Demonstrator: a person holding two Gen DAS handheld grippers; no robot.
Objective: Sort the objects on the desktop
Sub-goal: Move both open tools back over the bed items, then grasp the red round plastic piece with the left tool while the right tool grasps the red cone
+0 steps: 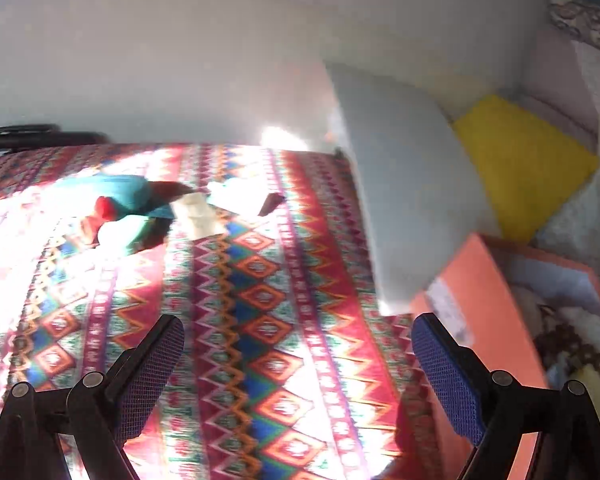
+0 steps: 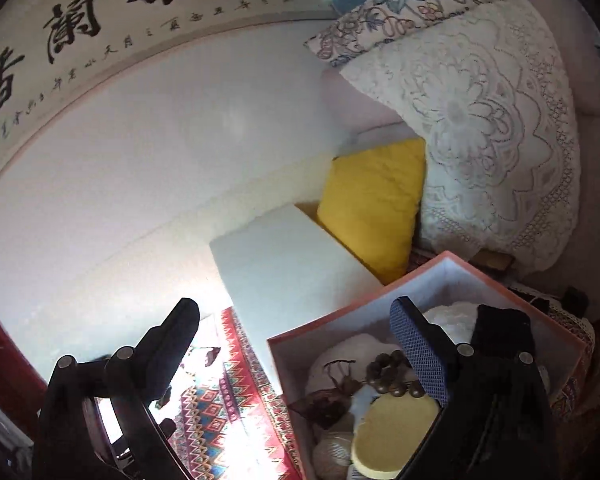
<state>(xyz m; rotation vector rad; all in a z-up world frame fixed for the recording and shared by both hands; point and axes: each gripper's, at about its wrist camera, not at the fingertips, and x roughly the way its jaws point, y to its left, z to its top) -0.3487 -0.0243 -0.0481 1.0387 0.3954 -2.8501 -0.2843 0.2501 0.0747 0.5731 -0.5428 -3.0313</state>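
Blue-padded fingers of my left gripper [image 1: 298,344] stand wide apart with nothing between them, over a table covered by a red, blue and orange patterned cloth [image 1: 260,300]. Strong sunlight washes out the cloth's left part. Far ahead of these fingers, well apart from them, lies a loose cluster still on the table: a teal object with a red piece [image 1: 118,200], a cream block [image 1: 196,214], a white piece [image 1: 236,198] and a small dark brown piece [image 1: 271,204]. To the right, an orange box [image 1: 480,296] sits just beside my left gripper's right finger.

My right gripper [image 2: 296,320] is also spread open and empty. Its right finger hangs over the orange box [image 2: 420,276], which already contains a yellow heart-shaped object [image 2: 392,428], a string of brown beads [image 2: 392,372], a ball of twine [image 2: 332,452] and white items I cannot identify. Behind the box stands a white foam block [image 2: 284,256], then a yellow cushion [image 2: 376,200] and a lace cover [image 2: 496,140] over a sofa. On the pale wall hangs a calligraphy scroll [image 2: 140,12].
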